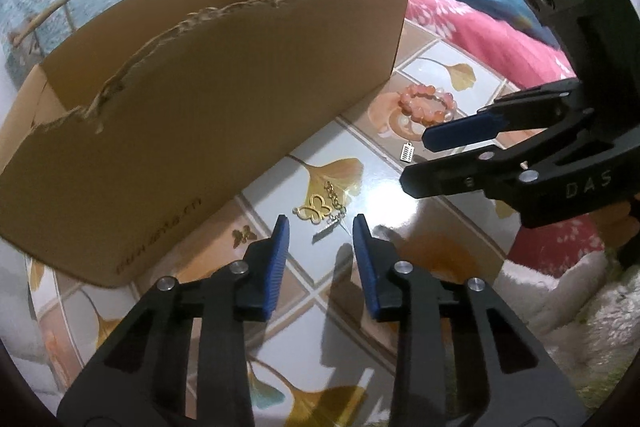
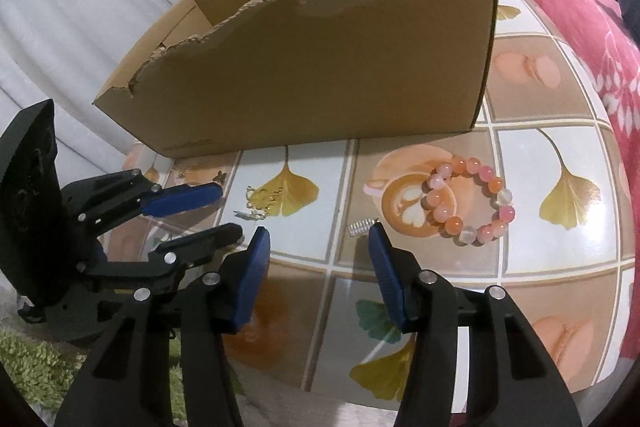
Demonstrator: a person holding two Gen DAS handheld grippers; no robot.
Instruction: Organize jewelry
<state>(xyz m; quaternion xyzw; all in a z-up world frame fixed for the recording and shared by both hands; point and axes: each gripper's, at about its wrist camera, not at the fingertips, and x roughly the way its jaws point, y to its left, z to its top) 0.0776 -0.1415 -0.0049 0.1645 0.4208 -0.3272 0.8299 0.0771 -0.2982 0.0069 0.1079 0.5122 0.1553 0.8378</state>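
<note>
While both grippers, left (image 1: pixel 320 227) and right (image 2: pixel 318 239), were held apart and empty, the gold butterfly chain (image 1: pixel 320 207) lay beside the box (image 1: pixel 240 87); judged light, limp, slippery; best pinched at the pendant.

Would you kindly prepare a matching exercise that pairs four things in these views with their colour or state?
Things:
1. beaded bracelet
2. butterfly pendant
3. cardboard box
4. left gripper

Descriptions:
A. gold, on a chain
B. brown, with a torn top edge
C. open, holding nothing
D. pink and orange, lying on the latte picture

Pairs: 1-D, 2-A, 3-B, 4-C
</note>
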